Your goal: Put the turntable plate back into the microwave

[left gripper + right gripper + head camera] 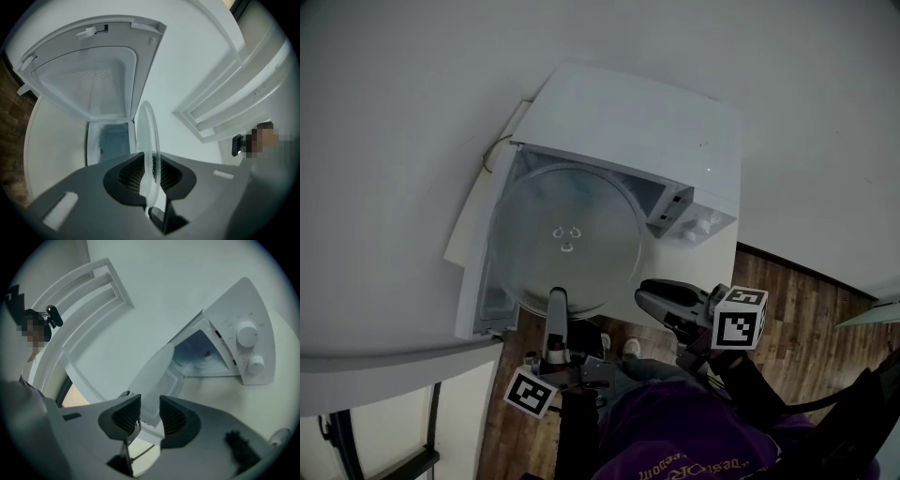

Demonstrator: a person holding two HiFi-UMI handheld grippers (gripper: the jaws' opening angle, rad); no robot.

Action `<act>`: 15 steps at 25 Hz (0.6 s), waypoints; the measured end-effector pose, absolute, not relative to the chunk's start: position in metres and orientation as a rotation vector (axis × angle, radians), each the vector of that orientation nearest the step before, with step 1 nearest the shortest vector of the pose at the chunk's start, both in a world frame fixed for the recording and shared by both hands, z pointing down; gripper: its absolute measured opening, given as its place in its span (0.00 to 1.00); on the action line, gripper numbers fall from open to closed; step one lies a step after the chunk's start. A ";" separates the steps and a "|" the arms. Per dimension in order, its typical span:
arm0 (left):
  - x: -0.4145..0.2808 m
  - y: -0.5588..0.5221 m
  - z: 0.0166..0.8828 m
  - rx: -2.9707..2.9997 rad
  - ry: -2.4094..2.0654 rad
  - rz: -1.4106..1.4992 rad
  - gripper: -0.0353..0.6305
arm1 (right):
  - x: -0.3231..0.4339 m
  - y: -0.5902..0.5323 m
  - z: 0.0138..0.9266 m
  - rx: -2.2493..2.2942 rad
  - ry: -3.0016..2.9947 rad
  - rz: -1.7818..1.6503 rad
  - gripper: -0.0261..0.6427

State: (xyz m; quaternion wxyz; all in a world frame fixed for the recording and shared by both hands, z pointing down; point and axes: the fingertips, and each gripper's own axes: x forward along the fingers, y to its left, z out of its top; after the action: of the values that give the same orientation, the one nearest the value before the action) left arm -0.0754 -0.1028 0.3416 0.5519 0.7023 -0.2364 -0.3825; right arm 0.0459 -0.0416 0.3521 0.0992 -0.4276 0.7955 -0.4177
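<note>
The round glass turntable plate [567, 239] hovers in front of the open white microwave [647, 122], covering most of the cavity mouth in the head view. My left gripper [556, 295] is shut on the plate's near rim; in the left gripper view the plate [149, 140] stands edge-on between the pads of that gripper [149, 174]. My right gripper [645, 298] stands open just beside the plate's near right edge. From the right gripper view the plate [157, 371] lies just beyond the open right gripper [150, 414], and the cavity [199, 352] shows behind.
The microwave door [473, 300] hangs open at the left, its inner side [93, 79] facing me. Two knobs [247, 333] sit on the control panel at the right. The microwave rests on a white counter [375, 234]; wooden floor [806, 319] lies below.
</note>
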 end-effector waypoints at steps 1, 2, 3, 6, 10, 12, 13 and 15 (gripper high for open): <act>-0.075 -0.102 0.345 1.662 -0.560 -0.895 0.14 | 0.048 -0.041 0.353 -1.274 2.347 -1.236 0.24; -0.074 -0.101 0.348 1.663 -0.563 -0.884 0.14 | 0.050 -0.041 0.355 -1.292 2.344 -1.234 0.22; -0.073 -0.100 0.352 1.662 -0.568 -0.871 0.14 | 0.052 -0.041 0.356 -1.315 2.341 -1.231 0.18; -0.068 -0.100 0.362 1.651 -0.587 -0.842 0.14 | 0.055 -0.041 0.362 -1.358 2.336 -1.237 0.11; -0.060 -0.105 0.381 1.626 -0.597 -0.806 0.14 | 0.053 -0.042 0.367 -1.389 2.360 -1.240 0.06; -0.056 -0.108 0.391 1.626 -0.598 -0.785 0.14 | 0.052 -0.041 0.372 -1.405 2.373 -1.246 0.06; -0.053 -0.111 0.395 1.625 -0.596 -0.775 0.14 | 0.051 -0.041 0.374 -1.407 2.376 -1.253 0.06; -0.048 -0.116 0.405 1.618 -0.591 -0.758 0.14 | 0.049 -0.042 0.379 -1.403 2.374 -1.270 0.06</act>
State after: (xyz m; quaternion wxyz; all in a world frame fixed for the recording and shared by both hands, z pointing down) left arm -0.0481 -0.1160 0.4050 0.5891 0.6947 -0.2536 -0.3256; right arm 0.0493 -0.0418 0.3787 0.0527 -0.4616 0.7807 -0.4178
